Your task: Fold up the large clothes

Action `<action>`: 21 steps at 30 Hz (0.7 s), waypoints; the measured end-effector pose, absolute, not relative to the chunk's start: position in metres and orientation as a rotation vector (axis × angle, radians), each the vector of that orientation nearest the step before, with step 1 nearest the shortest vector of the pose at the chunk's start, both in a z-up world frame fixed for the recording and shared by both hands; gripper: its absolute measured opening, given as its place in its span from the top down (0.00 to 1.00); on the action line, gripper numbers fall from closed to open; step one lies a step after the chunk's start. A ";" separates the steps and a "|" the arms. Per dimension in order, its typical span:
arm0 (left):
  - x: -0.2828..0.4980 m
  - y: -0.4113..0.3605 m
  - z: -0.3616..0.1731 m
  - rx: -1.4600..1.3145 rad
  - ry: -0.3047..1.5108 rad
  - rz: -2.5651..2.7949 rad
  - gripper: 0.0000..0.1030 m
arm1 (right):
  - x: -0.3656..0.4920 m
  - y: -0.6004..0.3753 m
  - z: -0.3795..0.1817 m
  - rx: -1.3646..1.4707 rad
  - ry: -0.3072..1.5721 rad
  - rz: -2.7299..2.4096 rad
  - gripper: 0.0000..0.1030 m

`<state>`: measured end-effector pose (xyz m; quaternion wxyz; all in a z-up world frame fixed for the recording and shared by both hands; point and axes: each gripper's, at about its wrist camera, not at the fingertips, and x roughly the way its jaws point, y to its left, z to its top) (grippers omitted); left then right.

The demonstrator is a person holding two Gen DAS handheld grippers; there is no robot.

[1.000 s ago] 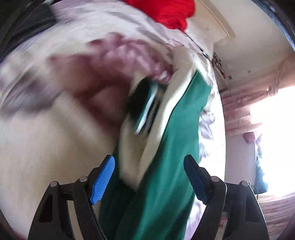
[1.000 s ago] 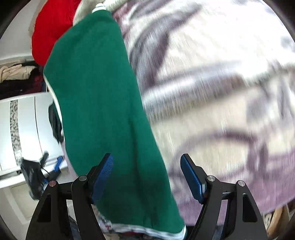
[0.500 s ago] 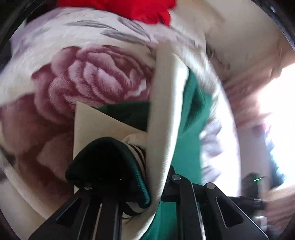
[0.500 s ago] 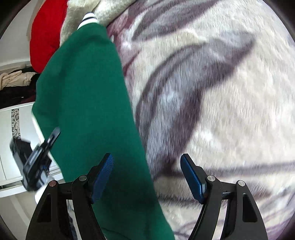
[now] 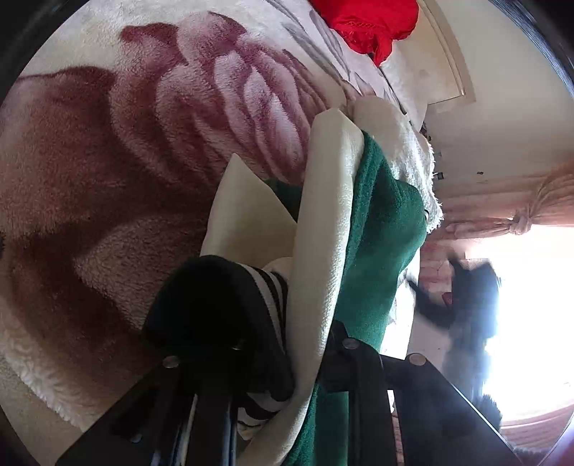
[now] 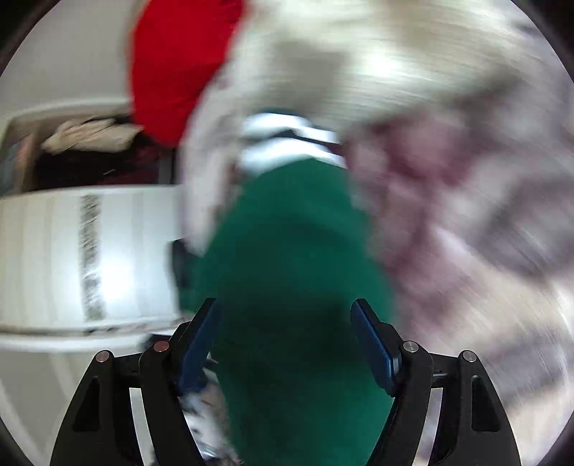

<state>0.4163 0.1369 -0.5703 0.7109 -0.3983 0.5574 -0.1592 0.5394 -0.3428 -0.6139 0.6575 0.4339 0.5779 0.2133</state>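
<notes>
A green jacket (image 5: pixel 380 243) with cream sleeves and a dark striped collar lies on a floral blanket (image 5: pixel 125 150). My left gripper (image 5: pixel 287 362) is shut on the jacket's collar edge, with cream and green cloth bunched between the jaws and hiding the pads. In the blurred right wrist view the green jacket (image 6: pixel 294 258) stretches away from me, its white striped hem at the far end. My right gripper (image 6: pixel 287 344) is open, its blue pads (image 6: pixel 373 347) on either side of the green cloth, apart from it.
A red garment (image 5: pixel 369 25) lies at the far end of the blanket, also in the right wrist view (image 6: pixel 172 64). White furniture (image 6: pixel 89 251) stands to the left of the bed. A bright window with tied curtains (image 5: pixel 531 222) is at the right.
My left gripper closed on the jacket's collar edge and still holds it. My right gripper swung fast, so the green cloth now lies between its open jaws.
</notes>
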 end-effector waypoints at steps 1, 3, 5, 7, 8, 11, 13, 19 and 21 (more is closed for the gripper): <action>0.417 0.136 -0.573 -0.884 1.233 -0.354 0.83 | 0.556 -0.335 -0.617 0.965 1.302 0.480 0.36; 0.423 0.137 -0.576 -0.909 1.220 -0.366 0.82 | 0.595 -0.323 -0.635 0.869 1.326 0.403 0.40; 0.427 0.135 -0.576 -0.923 1.224 -0.370 0.82 | 0.615 -0.318 -0.660 0.802 1.429 0.331 0.40; 0.427 0.136 -0.576 -0.942 1.234 -0.372 0.81 | 0.618 -0.310 -0.670 0.749 1.497 0.313 0.40; 0.425 0.137 -0.574 -0.968 1.242 -0.370 0.78 | 0.615 -0.307 -0.658 0.708 1.488 0.307 0.40; 0.415 0.152 -0.556 -1.010 1.223 -0.344 0.53 | 0.592 -0.303 -0.622 0.707 1.455 0.336 0.38; 0.407 0.164 -0.530 -0.983 1.150 -0.280 0.34 | 0.592 -0.304 -0.610 0.746 1.444 0.343 0.35; 0.442 0.150 -0.498 -0.733 1.116 -0.196 0.34 | 0.521 -0.339 -0.593 0.749 1.403 0.279 0.35; 0.470 0.132 -0.510 -0.620 1.149 -0.185 0.58 | 0.506 -0.345 -0.594 0.738 1.416 0.267 0.35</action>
